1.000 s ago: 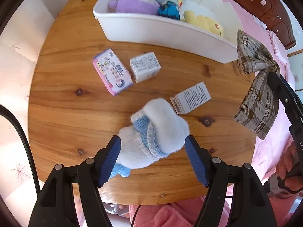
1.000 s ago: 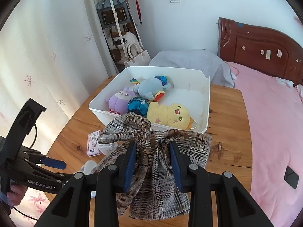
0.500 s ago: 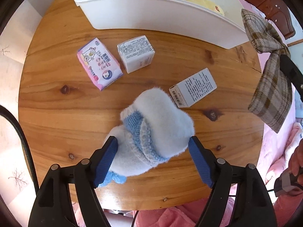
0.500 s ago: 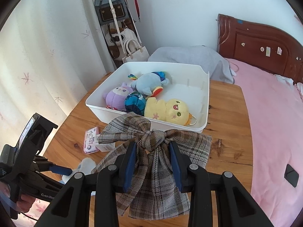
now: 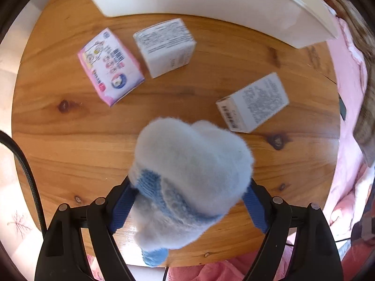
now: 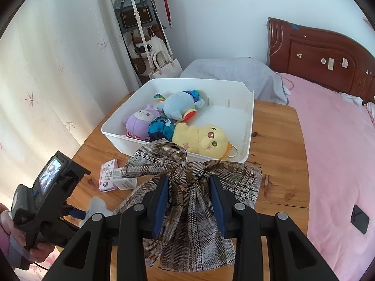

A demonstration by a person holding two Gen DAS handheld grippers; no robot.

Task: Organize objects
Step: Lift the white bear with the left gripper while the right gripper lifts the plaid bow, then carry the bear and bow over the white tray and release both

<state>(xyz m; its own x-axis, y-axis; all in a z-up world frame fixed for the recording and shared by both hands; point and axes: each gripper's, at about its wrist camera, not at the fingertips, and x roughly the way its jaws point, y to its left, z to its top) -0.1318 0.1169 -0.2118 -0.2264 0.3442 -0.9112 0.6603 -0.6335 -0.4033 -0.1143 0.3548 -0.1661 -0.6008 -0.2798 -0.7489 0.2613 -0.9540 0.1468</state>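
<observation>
two grippers show, one in each of the person's hands. at the far left of the right wrist view, a hand point(image 6: 22, 236) wraps the black handle of the left gripper point(image 5: 187, 206), which tilts steeply down toward the wooden table point(image 5: 70, 140). its jaws are opening, the blue pads standing either side of a fluffy white mitten point(image 5: 189, 175) with a knitted blue cuff; the fleece bulges over both pads, and whether they press it cannot be told. the mitten is soft, rounded and fuzzy, lying at the table's near edge.

further left on the table lies a pink, glossy, flat packet point(image 5: 110, 66) with cartoon print. just beside it stands a white cardboard box point(image 5: 165, 46), blocky and covered in small print. to the right, apart from those two, a second white box point(image 5: 254, 101) lies on its side with a barcode on its end, close to the mitten.

beyond them sits a white plastic bin point(image 6: 248, 126), smooth-walled and rectangular, holding a purple plush point(image 6: 138, 125), a pale blue plush point(image 6: 180, 105), a teal one and a yellow plush point(image 6: 206, 140), all clustered at its left and near side.

the right gripper point(image 6: 189, 201) points down at a slant over the table, clamped on the knot of a brown plaid fabric bow point(image 6: 199, 234), woven and matte, its loops spread above the pads and its tails hanging below. at the right, a bed with a pink cover point(image 6: 339, 152) and a carved dark wooden headboard point(image 6: 316, 53).
</observation>
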